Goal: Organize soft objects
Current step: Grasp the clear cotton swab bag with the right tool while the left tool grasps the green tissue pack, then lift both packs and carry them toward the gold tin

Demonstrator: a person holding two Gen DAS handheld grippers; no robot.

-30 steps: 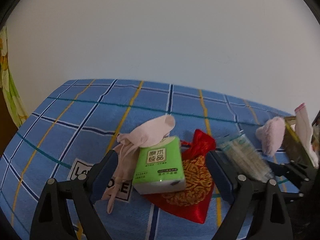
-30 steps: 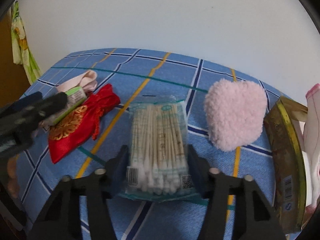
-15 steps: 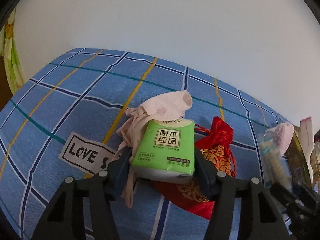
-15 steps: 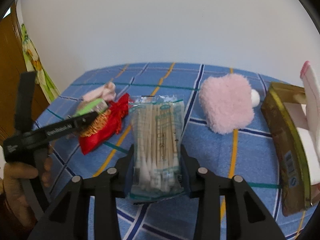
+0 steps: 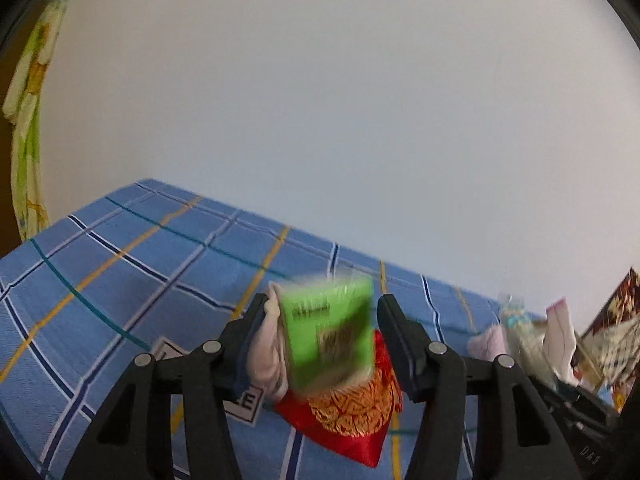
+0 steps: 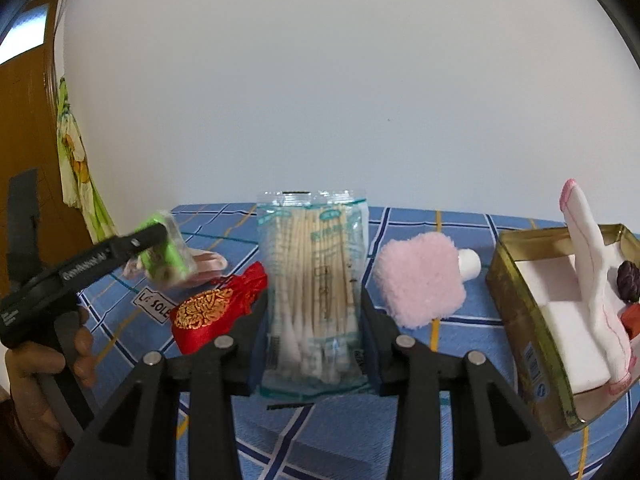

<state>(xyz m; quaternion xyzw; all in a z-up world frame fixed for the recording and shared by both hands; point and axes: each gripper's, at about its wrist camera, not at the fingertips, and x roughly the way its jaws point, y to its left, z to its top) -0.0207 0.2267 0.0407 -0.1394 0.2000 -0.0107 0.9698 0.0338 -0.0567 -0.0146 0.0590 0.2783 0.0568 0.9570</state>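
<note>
step: lifting two picks off the tabletop point(image 6: 460, 328) | left gripper point(image 5: 320, 344): jaws clamping the tissue pack point(image 5: 328, 336), raised over the red pouch point(image 5: 352, 412) | right gripper point(image 6: 316, 316): jaws squeezing the swab bag point(image 6: 314, 288), held upright | next: carrying both right to the tin point(image 6: 516, 304)

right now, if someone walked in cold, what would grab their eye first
Probably the clear bag of cotton swabs held up between the right hand-held gripper's fingers, centre frame. Next, the bright green tissue pack in the left hand-held gripper, above the red and gold pouch on the blue checked cloth.
</note>
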